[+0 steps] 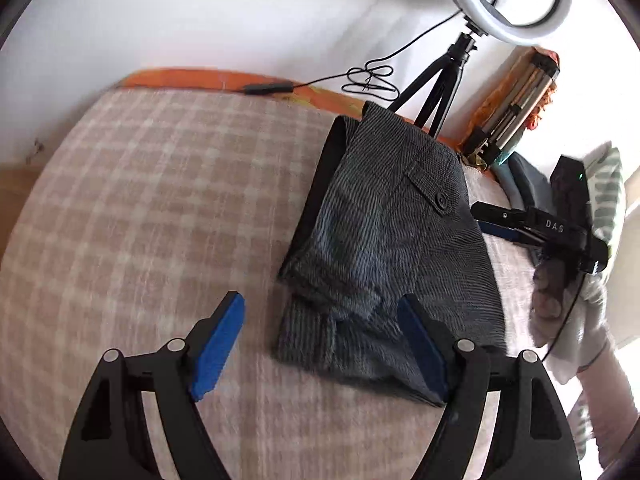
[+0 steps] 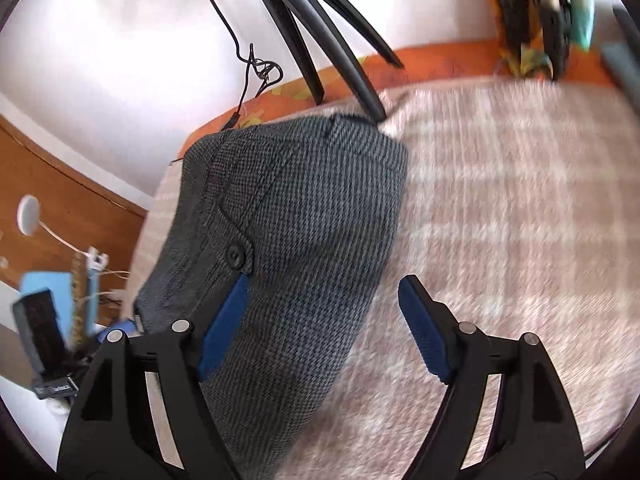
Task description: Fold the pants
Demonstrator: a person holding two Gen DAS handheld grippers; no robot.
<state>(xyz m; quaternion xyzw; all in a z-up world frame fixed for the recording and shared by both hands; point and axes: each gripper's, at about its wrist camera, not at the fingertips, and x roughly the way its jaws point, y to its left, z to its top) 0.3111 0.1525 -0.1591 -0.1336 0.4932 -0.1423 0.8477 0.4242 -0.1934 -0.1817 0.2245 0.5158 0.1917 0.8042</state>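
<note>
The grey woven pants [image 1: 384,248] lie folded in a compact stack on the checked blanket [image 1: 152,208], a buttoned back pocket facing up. My left gripper [image 1: 324,344] is open and empty above the stack's near edge, its right pad over the cloth. The right gripper [image 1: 504,220] shows at the right of that view, beside the stack. In the right wrist view the pants [image 2: 296,232] fill the centre-left, and my right gripper [image 2: 324,324] is open and empty, its left pad over the cloth near the pocket button.
A ring light [image 1: 508,0] on a black tripod [image 1: 436,92] stands at the bed's far edge behind the pants, cable trailing left. An orange sheet edge [image 1: 208,78] borders the blanket. A folded stand [image 1: 516,108] leans on the wall. A wooden cabinet [image 2: 68,184] stands left.
</note>
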